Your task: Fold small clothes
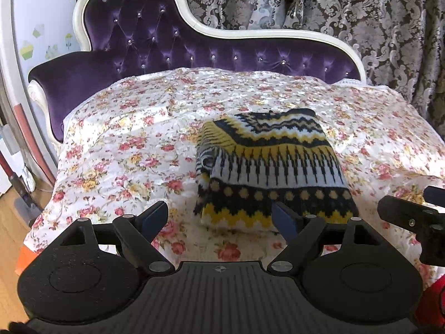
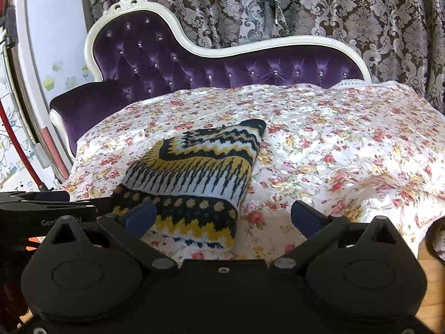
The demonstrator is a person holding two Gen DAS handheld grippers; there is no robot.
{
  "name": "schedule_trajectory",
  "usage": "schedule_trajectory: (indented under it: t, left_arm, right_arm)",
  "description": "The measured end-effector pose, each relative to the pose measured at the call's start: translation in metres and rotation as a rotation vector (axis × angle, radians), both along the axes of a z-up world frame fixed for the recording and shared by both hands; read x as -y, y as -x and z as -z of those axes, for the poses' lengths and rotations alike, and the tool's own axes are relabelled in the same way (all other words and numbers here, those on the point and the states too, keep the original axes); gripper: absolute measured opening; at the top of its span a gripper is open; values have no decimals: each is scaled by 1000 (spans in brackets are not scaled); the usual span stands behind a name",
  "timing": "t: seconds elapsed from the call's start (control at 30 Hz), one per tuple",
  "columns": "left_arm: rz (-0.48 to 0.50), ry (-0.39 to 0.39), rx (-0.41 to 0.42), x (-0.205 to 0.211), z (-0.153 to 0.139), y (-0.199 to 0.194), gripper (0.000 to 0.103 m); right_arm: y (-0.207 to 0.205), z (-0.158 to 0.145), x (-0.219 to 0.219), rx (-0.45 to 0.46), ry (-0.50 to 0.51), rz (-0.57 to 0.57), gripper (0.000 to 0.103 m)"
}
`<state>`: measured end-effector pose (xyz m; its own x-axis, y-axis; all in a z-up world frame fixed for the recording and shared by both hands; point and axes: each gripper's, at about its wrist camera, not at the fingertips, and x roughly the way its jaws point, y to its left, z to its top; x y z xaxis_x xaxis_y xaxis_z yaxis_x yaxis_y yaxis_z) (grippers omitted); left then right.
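Note:
A small knitted garment (image 1: 272, 164) in yellow, black and white zigzag bands lies folded into a compact stack on the floral cover (image 1: 125, 144). My left gripper (image 1: 219, 217) hovers open just in front of its near edge. The blue right pad stands before the near hem and the left pad is over bare cover. In the right wrist view the same garment (image 2: 200, 172) sits left of centre. My right gripper (image 2: 222, 215) is open near its front right corner, gripping nothing. Each gripper shows at the edge of the other's view: right (image 1: 411, 217), left (image 2: 41, 208).
The floral cover drapes a purple tufted chaise with a white carved frame (image 1: 194, 53). Patterned grey curtains (image 1: 361, 14) hang behind. A white panel with stickers (image 1: 41, 41) stands at the left. Wooden floor (image 2: 431, 256) shows past the cover's near right edge.

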<state>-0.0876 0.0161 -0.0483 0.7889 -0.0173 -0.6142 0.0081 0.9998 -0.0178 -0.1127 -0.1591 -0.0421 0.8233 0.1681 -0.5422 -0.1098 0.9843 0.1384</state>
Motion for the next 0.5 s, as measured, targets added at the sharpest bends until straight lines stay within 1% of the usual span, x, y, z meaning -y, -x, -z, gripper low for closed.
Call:
schedule_trajectory:
  t: [0.23, 0.5]
  left_arm:
    - [0, 11, -30, 0, 5, 1, 81]
    - [0, 24, -61, -1, 9, 0, 81]
  right_arm:
    - [-4, 5, 0, -57, 6, 7, 103]
    - [-8, 10, 0, -96, -1, 10, 103]
